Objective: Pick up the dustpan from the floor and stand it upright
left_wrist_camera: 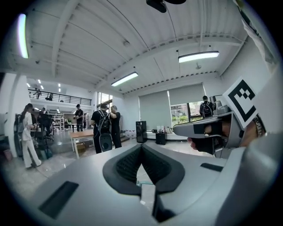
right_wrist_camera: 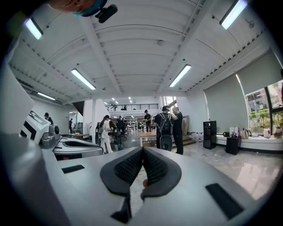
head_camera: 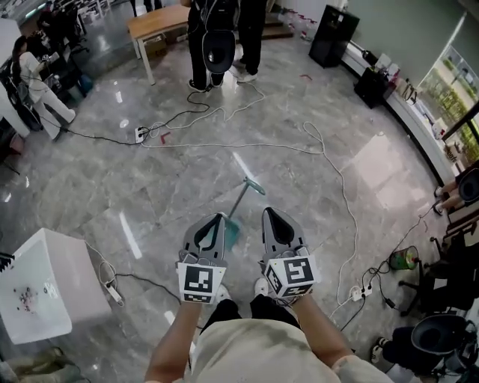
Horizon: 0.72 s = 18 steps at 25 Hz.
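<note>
A teal dustpan (head_camera: 233, 233) is on the grey floor just beyond my two grippers, and its long thin handle (head_camera: 241, 198) ends in a teal grip farther out. It looks as if it stands on its pan, though the grippers hide part of it. My left gripper (head_camera: 218, 218) and right gripper (head_camera: 270, 213) are held side by side, well above the floor, and neither touches the dustpan. The left gripper (left_wrist_camera: 141, 145) is shut with nothing between its pads. The right gripper (right_wrist_camera: 142, 149) is also shut and empty. Both point nearly level across the hall.
A white box (head_camera: 45, 288) stands at the left. Cables (head_camera: 224, 143) and power strips (head_camera: 140, 133) run over the floor ahead and to the right. People (head_camera: 217, 37) stand by a wooden table (head_camera: 157, 22) at the far end. Chairs and a green object (head_camera: 404, 259) are at the right.
</note>
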Motion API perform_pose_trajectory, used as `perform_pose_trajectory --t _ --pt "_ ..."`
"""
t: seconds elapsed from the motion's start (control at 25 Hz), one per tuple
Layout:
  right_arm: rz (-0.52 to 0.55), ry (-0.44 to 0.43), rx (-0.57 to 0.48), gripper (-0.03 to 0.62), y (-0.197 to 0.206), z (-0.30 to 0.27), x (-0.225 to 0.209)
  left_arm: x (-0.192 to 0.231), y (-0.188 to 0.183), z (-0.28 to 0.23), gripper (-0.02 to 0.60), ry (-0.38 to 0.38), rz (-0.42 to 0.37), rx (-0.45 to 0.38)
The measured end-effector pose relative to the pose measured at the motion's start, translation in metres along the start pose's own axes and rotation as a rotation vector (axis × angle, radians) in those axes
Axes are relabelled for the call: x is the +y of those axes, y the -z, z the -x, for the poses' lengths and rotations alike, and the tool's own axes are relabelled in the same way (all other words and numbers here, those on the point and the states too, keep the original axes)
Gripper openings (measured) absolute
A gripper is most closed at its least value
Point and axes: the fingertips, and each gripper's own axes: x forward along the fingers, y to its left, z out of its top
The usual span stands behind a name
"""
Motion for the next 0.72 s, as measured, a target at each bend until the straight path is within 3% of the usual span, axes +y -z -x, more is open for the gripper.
perform_pose_trajectory --t 0.12,0.4,0.72 --pt "-0.006 -0.034 0.006 0.017 -0.004 0.003 -0.003 -0.009 -0.003 -0.002 0.011 -0.027 0.045 0.005" --pt "-0.015 -0.066 -0.022 0.016 -0.019 0.017 -0.047 -0.060 -0.028 -0.037 0.011 -0.055 0.010 -0.007" --pt "-0.042 -0.092 -0.014 0.017 -0.012 0.014 -0.089 -0.085 -0.013 -0.054 0.011 -0.113 0.004 0.075"
